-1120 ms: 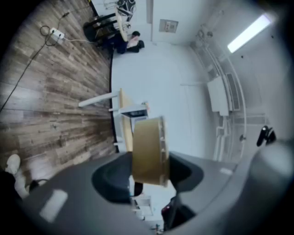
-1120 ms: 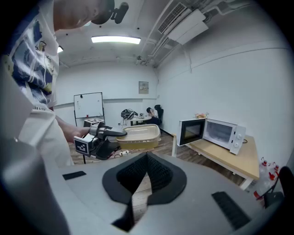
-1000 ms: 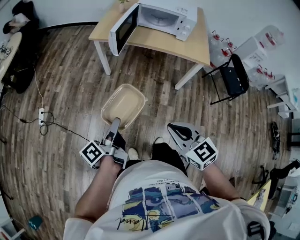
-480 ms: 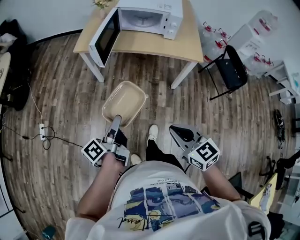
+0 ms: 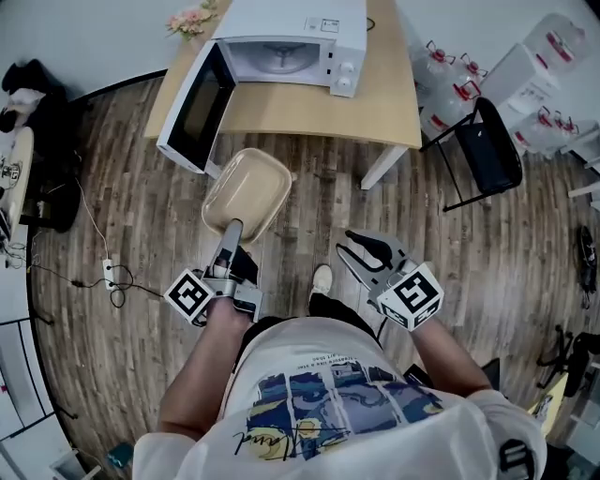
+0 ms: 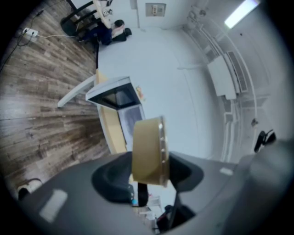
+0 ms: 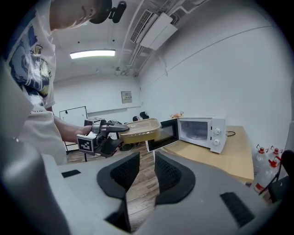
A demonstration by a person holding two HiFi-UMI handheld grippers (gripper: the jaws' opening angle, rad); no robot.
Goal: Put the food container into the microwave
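Note:
The tan food container [image 5: 246,192] hangs level above the wood floor, and my left gripper [image 5: 232,228] is shut on its near rim. In the left gripper view the container [image 6: 147,151] stands edge-on between the jaws. The white microwave [image 5: 300,33] sits on the tan table [image 5: 375,103] with its door [image 5: 192,108] swung open to the left and its cavity bare. The container is short of the table's front edge, below the open door. My right gripper [image 5: 361,246] is held lower right, shut on nothing. Its view shows the container [image 7: 140,128] and the microwave [image 7: 202,133] ahead.
A black folding chair [image 5: 492,150] stands right of the table, with water bottles [image 5: 450,84] behind it. A power strip with cable [image 5: 108,277] lies on the floor at left. Pink flowers [image 5: 192,19] sit at the table's back left corner.
The table and microwave have come nearer as the person walks toward them. The container stays in the left gripper. The right gripper holds its place beside it.

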